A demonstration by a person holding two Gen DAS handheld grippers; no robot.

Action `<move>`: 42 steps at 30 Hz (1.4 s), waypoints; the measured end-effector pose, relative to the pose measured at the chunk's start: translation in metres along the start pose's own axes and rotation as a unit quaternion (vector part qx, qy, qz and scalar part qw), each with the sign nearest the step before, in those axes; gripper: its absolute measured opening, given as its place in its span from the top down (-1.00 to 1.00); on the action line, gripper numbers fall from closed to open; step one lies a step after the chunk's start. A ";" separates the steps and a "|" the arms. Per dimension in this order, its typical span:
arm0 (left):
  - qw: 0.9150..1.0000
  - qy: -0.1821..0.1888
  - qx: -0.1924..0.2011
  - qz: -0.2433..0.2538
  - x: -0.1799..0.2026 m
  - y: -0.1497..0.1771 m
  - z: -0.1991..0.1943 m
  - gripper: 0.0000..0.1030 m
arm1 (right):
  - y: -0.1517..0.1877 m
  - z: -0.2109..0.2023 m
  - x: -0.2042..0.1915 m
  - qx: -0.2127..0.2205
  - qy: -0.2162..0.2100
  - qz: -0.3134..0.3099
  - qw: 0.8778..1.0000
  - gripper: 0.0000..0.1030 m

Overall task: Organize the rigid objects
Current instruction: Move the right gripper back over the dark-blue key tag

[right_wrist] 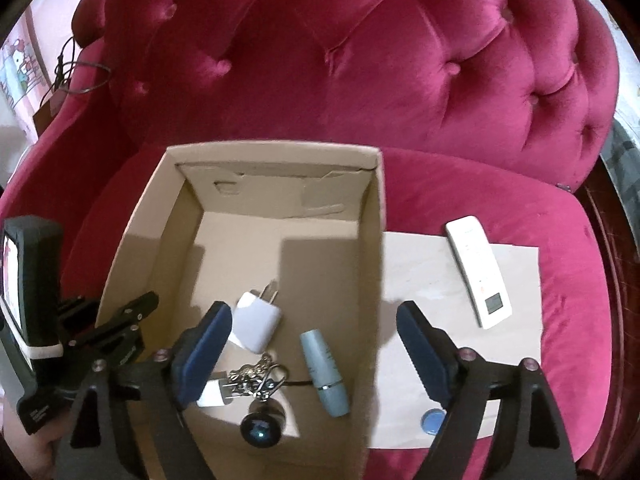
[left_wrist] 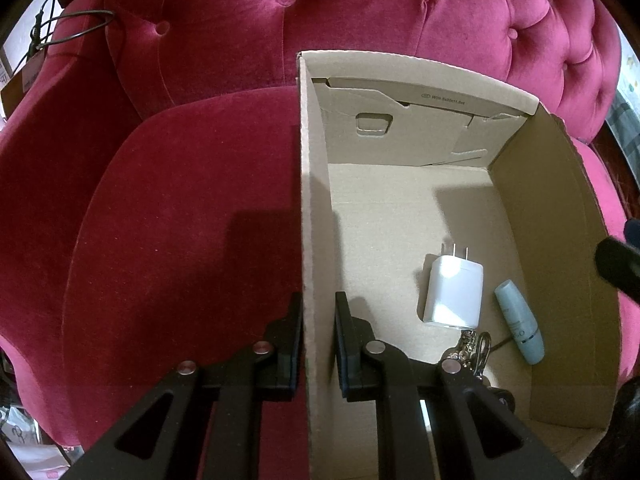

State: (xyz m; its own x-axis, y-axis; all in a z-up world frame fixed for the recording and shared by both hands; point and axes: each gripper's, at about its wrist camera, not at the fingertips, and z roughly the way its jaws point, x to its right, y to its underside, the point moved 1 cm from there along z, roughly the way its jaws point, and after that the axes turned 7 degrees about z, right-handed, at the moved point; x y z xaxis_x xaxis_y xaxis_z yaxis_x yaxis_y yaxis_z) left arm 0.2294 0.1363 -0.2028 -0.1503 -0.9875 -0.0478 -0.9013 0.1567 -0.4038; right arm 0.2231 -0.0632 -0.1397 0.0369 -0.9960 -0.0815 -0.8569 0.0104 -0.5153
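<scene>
My left gripper pinches the cardboard box wall. My right gripper is wide open and empty. Below it in the box lie the charger, blue tube and keychain. The remote and blue cap wait outside.

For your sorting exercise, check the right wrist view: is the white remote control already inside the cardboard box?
No, the remote control lies outside the cardboard box, on a sheet of paper to its right.
</scene>
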 end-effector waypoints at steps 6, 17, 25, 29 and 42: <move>1.000 -0.001 -0.001 0.001 0.000 -0.001 -0.001 0.71 | -0.004 -0.008 0.020 0.006 0.004 0.014 1.000 -0.99; 1.000 -0.002 -0.001 0.000 0.000 0.000 0.000 0.71 | -0.001 -0.023 0.063 0.015 0.026 0.024 0.999 -0.99; 1.000 -0.003 -0.001 0.000 0.001 0.000 0.001 0.71 | 0.008 -0.027 0.092 0.015 0.041 0.029 0.999 -0.99; 1.000 -0.002 -0.001 -0.001 0.002 0.000 0.000 0.71 | 0.015 -0.022 0.106 0.008 0.048 0.033 0.998 -0.99; 1.000 -0.005 -0.001 0.000 0.003 0.000 0.000 0.71 | 0.057 0.013 0.130 -0.023 0.045 0.027 0.998 -0.99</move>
State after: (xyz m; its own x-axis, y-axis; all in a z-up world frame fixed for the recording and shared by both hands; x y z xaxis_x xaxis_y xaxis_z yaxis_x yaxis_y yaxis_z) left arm 0.2292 0.1332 -0.2034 -0.1457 -0.9876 -0.0578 -0.9021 0.1567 -0.4022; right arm 0.1860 -0.1905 -0.1909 -0.0553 -0.9980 -0.0297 -0.8791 0.0628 -0.4724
